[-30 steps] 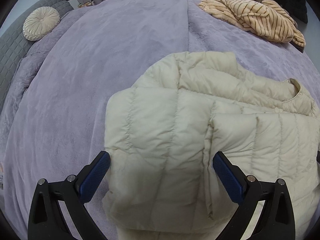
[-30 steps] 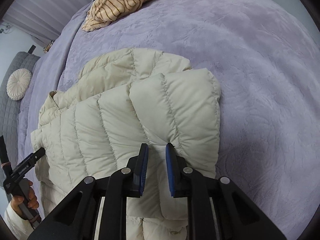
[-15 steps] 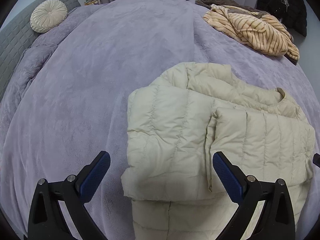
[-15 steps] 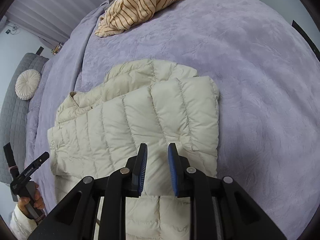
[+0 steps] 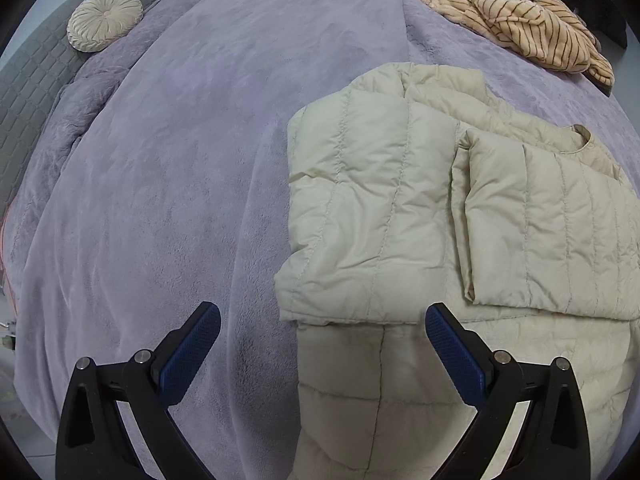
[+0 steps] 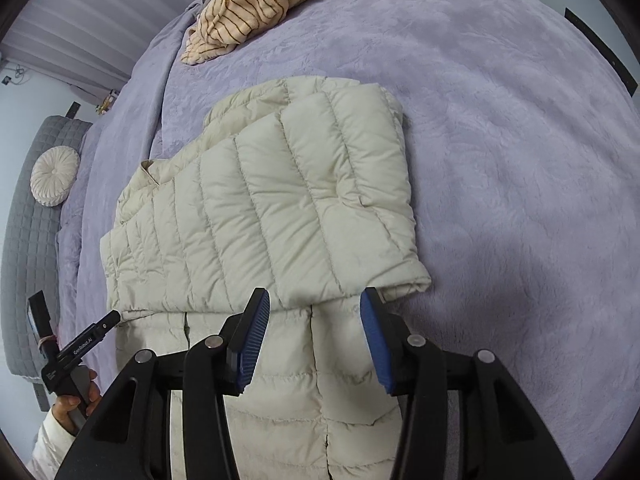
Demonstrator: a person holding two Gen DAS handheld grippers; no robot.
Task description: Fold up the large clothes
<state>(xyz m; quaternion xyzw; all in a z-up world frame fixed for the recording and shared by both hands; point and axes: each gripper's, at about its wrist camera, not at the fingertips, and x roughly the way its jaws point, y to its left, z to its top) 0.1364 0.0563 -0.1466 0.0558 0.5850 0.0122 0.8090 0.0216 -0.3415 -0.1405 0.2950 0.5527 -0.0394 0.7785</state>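
Left gripper (image 5: 322,338) open, cream jacket (image 5: 440,220), lavender bedspread (image 5: 180,180), round cushion (image 5: 105,20)

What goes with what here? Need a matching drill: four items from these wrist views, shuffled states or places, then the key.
Items:
1. puffer jacket
2. striped garment
3. round cushion
4. right gripper

States/places:
A. against the grey headboard
B. open, over the jacket's lower part
C. crumpled at the far side of the bed
D. sleeves folded in across the front

Pairs: 1-D, 2-C, 3-A, 4-B
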